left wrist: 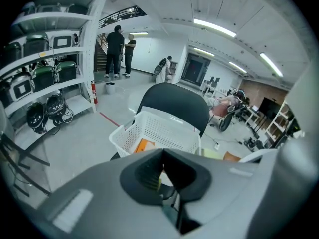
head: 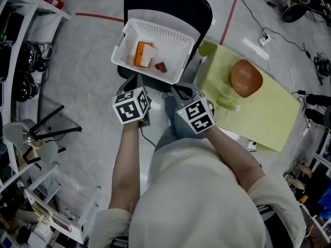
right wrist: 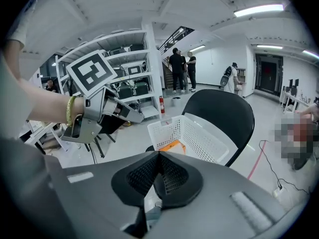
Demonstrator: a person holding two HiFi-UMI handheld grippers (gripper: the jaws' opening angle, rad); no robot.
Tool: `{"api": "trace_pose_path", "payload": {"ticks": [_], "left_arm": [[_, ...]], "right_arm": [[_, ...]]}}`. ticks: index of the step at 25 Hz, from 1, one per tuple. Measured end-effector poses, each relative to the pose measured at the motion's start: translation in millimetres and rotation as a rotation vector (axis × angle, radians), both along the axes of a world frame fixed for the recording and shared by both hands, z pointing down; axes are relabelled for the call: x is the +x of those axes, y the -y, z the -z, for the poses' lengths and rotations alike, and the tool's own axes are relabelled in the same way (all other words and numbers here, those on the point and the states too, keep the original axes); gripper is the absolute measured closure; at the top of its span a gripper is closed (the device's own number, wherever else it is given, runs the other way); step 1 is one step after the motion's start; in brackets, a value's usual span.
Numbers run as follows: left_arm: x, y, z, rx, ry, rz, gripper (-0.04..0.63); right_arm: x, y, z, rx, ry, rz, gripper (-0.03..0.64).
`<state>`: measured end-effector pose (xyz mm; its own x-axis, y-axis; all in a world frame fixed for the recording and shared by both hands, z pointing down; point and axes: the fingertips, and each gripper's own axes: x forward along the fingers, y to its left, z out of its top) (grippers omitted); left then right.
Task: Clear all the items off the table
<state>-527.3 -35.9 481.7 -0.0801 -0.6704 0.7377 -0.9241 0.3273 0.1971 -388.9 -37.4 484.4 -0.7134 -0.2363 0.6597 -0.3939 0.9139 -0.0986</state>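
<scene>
A white basket (head: 155, 48) stands on a black chair (head: 170, 4) and holds an orange-and-white box (head: 144, 54) and a small red piece (head: 161, 66). To its right, a yellow-green table (head: 269, 118) carries a brown bowl-shaped thing (head: 246, 78), a small green bottle lying down (head: 227, 104) and a green round thing (head: 207, 48) at its far corner. My left gripper (head: 137, 81) and right gripper (head: 181, 92) hang side by side just short of the chair. Both are shut with nothing between the jaws. The basket (left wrist: 159, 131) shows ahead in the left gripper view, and the basket (right wrist: 194, 136) shows again in the right gripper view.
Metal shelves (head: 15, 61) with gear line the left side, and a black tripod (head: 51, 130) lies by them. Cables and a power strip (head: 265, 39) run across the floor beyond the table. Several people (left wrist: 119, 51) stand far off near a staircase.
</scene>
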Motion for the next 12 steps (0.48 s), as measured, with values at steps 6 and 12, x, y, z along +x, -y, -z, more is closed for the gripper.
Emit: {"api": "trace_pose_path", "payload": {"ticks": [6,12], "left_arm": [[30.1,-31.3,17.5,0.031,-0.010,-0.053,0.586],[71.6,-61.3,26.1,0.045,-0.009,-0.131,0.586]], "right_arm": [[17.2,-24.6,7.9,0.025,0.002,0.009,0.617],[41.4,-44.5,16.7,0.054,0.006,0.000,0.617]]}}
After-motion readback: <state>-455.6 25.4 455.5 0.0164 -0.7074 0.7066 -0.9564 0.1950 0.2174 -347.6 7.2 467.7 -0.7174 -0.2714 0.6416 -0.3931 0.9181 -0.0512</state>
